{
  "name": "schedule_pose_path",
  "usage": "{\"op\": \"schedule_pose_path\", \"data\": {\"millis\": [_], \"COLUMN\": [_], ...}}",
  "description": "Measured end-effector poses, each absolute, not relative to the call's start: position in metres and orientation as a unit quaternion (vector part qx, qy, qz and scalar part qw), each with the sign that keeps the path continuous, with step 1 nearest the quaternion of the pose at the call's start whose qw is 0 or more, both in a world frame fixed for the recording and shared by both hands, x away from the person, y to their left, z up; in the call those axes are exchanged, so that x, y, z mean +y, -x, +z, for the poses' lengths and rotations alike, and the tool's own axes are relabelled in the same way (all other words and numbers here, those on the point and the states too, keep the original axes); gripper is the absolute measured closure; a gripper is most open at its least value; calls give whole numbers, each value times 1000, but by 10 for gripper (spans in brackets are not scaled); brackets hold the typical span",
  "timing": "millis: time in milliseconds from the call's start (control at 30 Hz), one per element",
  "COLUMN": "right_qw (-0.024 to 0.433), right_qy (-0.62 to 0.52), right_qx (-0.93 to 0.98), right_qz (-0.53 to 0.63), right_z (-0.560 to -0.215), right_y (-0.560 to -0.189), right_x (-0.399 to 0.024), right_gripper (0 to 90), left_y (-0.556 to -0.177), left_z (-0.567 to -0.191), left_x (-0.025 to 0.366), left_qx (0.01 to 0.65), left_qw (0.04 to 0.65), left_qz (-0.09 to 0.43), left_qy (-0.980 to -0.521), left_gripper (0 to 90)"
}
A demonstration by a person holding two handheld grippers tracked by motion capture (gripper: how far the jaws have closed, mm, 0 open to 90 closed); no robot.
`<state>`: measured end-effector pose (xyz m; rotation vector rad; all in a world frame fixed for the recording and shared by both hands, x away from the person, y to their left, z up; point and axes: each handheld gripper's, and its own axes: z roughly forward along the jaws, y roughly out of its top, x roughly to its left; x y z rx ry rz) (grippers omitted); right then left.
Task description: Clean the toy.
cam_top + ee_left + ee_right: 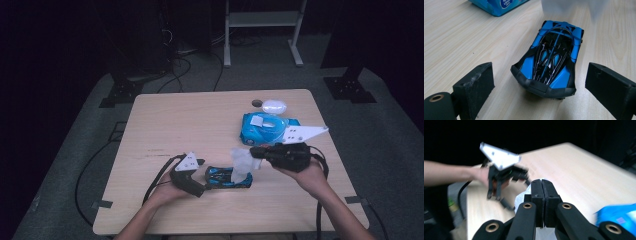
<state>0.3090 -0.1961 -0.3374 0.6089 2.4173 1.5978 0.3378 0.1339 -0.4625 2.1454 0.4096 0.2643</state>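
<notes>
A blue and black toy car (227,177) (551,60) stands on the wooden table (190,120) near the front edge. My left gripper (202,175) (542,85) is open, its jaws on either side of the car's nose without touching it. My right gripper (255,151) (541,192) is shut on a white tissue (242,162) (520,197), which hangs down over the car's far end. The tissue's lower edge shows blurred at the top of the left gripper view (574,7). The left gripper (499,173) and the hand holding it appear across the table in the right gripper view.
A blue pack of wipes (267,129) (499,5) (619,216) lies behind the right gripper. A white oval object (274,106) and a small dark disc (256,103) sit at the table's far edge. Cables trail off the table's left and right front edges.
</notes>
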Motion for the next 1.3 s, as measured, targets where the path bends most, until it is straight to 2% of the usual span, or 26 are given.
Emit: {"op": "schedule_pose_path", "data": {"millis": [100, 133, 300, 333, 433, 467, 500, 533, 567, 733, 800, 867, 900, 967, 1033, 1067, 1100, 1300], "right_qw": [76, 70, 71, 115, 142, 142, 198, 198, 227, 257, 244, 198, 198, 166, 157, 152, 153, 123], "right_qy": [-204, -211, -219, -208, -190, -190, -163, -163, -159, -186, -189, -185, -185, -172, -152, -140, -140, -160], "right_qx": [820, 828, 833, 849, 862, 862, 877, 877, 881, 866, 859, 861, 861, 863, 871, 880, 883, 893], "right_qz": [529, 515, 502, 471, 447, 447, 406, 406, 384, 387, 408, 431, 431, 444, 439, 429, 421, 403], "right_z": [-352, -370, -393, -402, -413, -413, -420, -420, -425, -424, -422, -421, -421, -423, -427, -432, -435, -449], "right_y": [-310, -314, -319, -316, -312, -312, -307, -307, -304, -308, -309, -309, -309, -306, -303, -302, -304, -317], "right_x": [-192, -187, -181, -174, -165, -165, -155, -155, -149, -148, -151, -153, -153, -152, -148, -143, -140, -135], "right_gripper": [880, 880, 878, 871, 780, 780, 700, 700, 600, 512, 514, 483, 483, 455, 450, 449, 455, 490], "left_y": [-338, -338, -339, -339, -340, -341, -340, -340, -340, -341, -340, -340, -340, -341, -341, -341, -342, -345], "left_z": [-463, -463, -464, -465, -467, -467, -469, -469, -470, -468, -468, -468, -468, -468, -469, -469, -470, -473], "left_x": [132, 131, 127, 126, 124, 125, 124, 124, 124, 124, 124, 125, 125, 125, 125, 124, 122, 115], "left_qx": [160, 159, 158, 157, 158, 154, 154, 154, 156, 154, 158, 158, 158, 156, 155, 154, 149, 143], "left_qw": [448, 446, 442, 438, 434, 428, 422, 422, 422, 421, 424, 427, 427, 428, 429, 427, 424, 416], "left_qz": [107, 105, 102, 101, 99, 96, 97, 97, 97, 102, 103, 102, 102, 100, 99, 101, 105, 96], "left_qy": [-873, -875, -877, -879, -882, -885, -888, -888, -888, -888, -886, -885, -884, -885, -884, -885, -887, -893], "left_gripper": [78, 78, 79, 80, 107, 107, 137, 156, 162, 162, 161, 161, 161, 161, 154, 108, 99, 99]}}
